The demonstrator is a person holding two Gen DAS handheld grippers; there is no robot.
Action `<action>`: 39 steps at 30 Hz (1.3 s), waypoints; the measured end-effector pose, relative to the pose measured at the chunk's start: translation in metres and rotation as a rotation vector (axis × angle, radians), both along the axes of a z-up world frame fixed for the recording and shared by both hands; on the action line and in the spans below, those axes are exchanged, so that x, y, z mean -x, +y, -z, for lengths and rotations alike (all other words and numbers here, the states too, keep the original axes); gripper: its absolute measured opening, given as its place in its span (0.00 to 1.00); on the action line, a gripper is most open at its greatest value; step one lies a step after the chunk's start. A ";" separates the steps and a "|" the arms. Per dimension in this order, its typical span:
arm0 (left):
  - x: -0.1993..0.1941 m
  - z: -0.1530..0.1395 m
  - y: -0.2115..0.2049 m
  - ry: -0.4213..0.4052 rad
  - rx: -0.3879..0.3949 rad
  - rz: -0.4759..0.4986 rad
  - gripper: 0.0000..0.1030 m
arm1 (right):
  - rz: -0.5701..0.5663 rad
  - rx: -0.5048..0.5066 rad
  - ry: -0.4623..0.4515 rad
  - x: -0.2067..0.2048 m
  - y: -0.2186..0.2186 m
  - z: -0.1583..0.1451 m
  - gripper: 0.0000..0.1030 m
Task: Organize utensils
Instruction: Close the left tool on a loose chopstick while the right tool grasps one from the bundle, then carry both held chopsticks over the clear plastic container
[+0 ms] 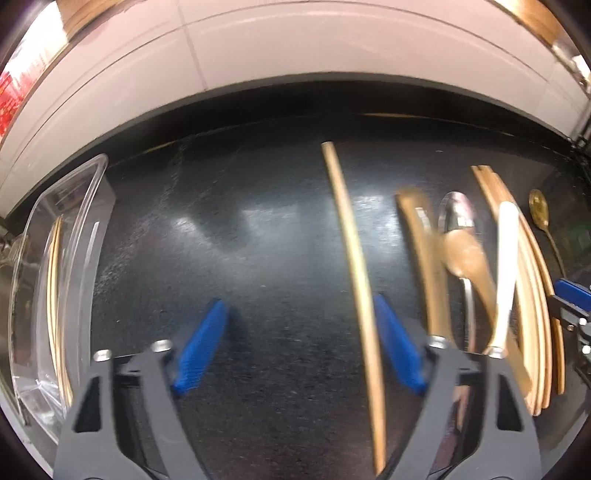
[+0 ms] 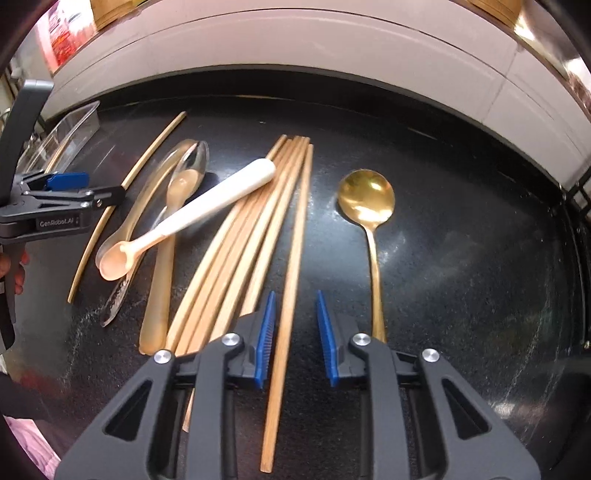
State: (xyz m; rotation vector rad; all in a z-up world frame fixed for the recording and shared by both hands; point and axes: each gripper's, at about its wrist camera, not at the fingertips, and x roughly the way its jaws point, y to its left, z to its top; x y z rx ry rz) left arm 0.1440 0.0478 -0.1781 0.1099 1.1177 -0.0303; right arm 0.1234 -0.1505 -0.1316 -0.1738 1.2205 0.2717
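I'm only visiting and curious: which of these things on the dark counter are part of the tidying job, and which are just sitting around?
Part of the job:
- lone chopstick between the left gripper jaws
- chopstick bundle
- separate chopstick between the right gripper jaws
- white-handled spoon
- gold spoon
- clear container

Just lying about:
- red packaging
- wooden item on the ledge
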 end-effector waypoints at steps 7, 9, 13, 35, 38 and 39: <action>0.000 -0.003 -0.007 0.005 0.032 0.018 0.40 | 0.001 0.006 0.006 -0.002 0.010 0.000 0.13; -0.001 -0.003 -0.007 0.003 0.038 0.025 0.27 | 0.015 -0.010 0.014 -0.004 0.010 0.000 0.10; -0.005 -0.004 -0.006 0.012 0.094 0.016 0.06 | 0.058 -0.042 0.030 -0.005 0.005 0.000 0.08; 0.000 -0.059 0.010 -0.067 0.220 -0.024 0.06 | 0.112 -0.181 -0.030 -0.010 -0.022 -0.041 0.07; 0.005 -0.078 0.019 -0.100 0.212 -0.040 0.06 | 0.083 -0.198 -0.053 -0.012 -0.011 -0.056 0.07; 0.009 -0.084 0.023 -0.113 0.209 -0.051 0.06 | 0.066 -0.203 -0.062 -0.013 -0.006 -0.062 0.07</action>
